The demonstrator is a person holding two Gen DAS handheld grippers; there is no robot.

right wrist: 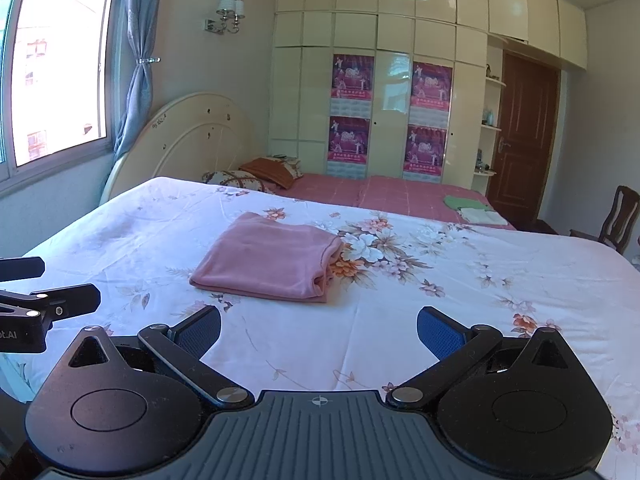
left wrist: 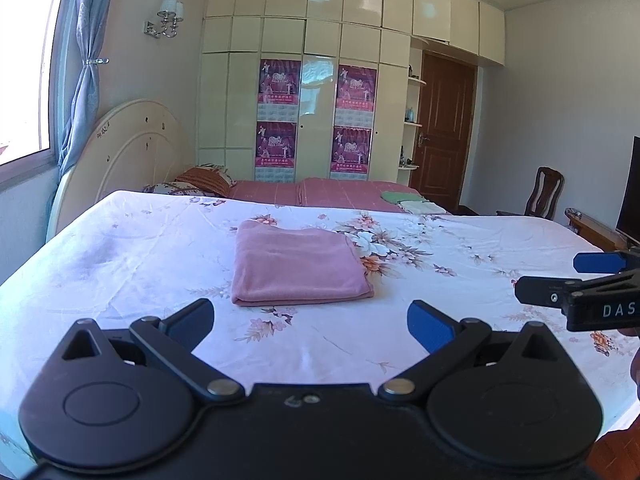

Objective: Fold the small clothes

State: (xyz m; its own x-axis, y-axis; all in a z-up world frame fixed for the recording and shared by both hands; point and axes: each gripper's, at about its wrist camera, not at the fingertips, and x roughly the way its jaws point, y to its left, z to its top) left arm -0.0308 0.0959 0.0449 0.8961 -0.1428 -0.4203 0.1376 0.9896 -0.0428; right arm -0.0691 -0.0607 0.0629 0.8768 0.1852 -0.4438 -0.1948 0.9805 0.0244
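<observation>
nearby, folded pink cloth unobstructed

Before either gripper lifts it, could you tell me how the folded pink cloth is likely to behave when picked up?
The folded pink cloth will probably sag and unfold, since its layered edges lie loose at the right. It looks soft and fleecy, so likely light and not slippery. Pushed, it may bunch on the floral sheet.

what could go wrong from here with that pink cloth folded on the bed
1. The folded pink cloth shows loose layered edges at its right end; pinching only the top layer would likely peel the fold open.
2. Both the left gripper and right gripper are open and close together, so reaching in at once might make them collide.
</observation>
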